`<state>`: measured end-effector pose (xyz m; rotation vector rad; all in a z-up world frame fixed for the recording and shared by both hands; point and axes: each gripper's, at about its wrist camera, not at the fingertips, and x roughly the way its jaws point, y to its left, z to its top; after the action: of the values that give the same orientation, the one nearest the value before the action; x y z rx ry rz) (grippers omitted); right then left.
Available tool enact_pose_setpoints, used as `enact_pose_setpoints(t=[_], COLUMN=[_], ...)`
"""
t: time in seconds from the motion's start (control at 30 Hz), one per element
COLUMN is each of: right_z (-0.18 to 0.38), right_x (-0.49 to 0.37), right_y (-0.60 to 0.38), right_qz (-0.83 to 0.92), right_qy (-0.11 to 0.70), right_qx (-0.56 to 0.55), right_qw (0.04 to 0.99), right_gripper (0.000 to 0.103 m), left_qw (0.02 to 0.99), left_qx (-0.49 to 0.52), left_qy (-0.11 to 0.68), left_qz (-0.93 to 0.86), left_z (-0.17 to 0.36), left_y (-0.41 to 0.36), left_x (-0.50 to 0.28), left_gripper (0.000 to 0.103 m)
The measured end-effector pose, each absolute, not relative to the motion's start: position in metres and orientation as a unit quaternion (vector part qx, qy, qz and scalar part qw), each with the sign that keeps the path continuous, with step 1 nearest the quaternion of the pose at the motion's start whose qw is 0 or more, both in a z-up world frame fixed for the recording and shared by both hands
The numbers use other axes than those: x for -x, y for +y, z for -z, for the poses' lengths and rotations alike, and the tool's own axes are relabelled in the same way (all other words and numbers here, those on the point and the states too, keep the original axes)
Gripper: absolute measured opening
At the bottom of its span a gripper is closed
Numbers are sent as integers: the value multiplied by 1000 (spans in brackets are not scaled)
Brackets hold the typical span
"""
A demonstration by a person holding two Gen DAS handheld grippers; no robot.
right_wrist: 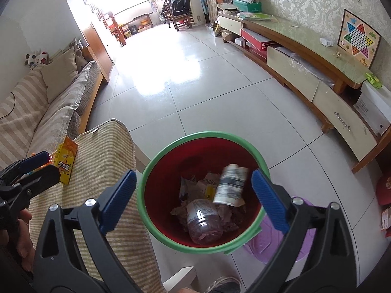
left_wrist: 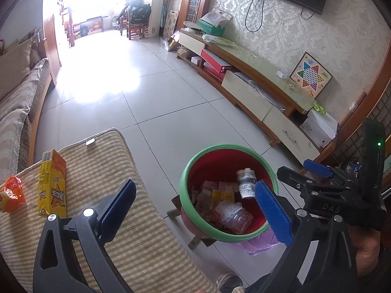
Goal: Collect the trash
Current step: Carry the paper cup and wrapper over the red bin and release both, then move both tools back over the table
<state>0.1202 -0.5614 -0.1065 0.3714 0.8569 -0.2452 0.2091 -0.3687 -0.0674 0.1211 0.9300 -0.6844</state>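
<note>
Both hand-held grippers, left hand-held gripper (left_wrist: 195, 200) and right hand-held gripper (right_wrist: 194, 195), hang spread wide and empty over the red bin (right_wrist: 171, 171); a small labelled bottle (right_wrist: 231, 185) drops in. Drop step. Next: yellow carton (left_wrist: 52, 183) and orange wrapper (left_wrist: 11, 193) on the striped cushion (left_wrist: 102, 171), left side.

A striped cushion (left_wrist: 102, 171) carries a yellow carton (left_wrist: 51, 183) and an orange wrapper (left_wrist: 12, 193).

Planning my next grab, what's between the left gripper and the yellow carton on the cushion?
Only bare striped cushion lies between the open left gripper and the yellow carton, seen in the left wrist view.
</note>
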Motion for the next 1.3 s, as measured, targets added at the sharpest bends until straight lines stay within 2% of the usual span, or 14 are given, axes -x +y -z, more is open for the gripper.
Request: enact_pose_setpoints(t=[0.37,0.73,1.0,1.3], right_z=[85,71,67,74], right_x=[-126,-154,-173,-205], right_y=[-521,-418,-333,-256], right_qz=[97,42,6,-26], right_qy=[407,415,425,438], right_qx=[-155,-116,-81,-52], right_qw=[895,902,902,897], right_gripper=[98,98,98,98], left_qw=[854,879,885,885], left_qx=[-36,2,16,60], left_qy=[426,421,437,453], left_qz=[296,224,158,95], left_z=[52,45,61,80], left_y=[-305,-181,-92,-6], left_x=[-202,-200,-196,-224], left_gripper=[95,95,95,95])
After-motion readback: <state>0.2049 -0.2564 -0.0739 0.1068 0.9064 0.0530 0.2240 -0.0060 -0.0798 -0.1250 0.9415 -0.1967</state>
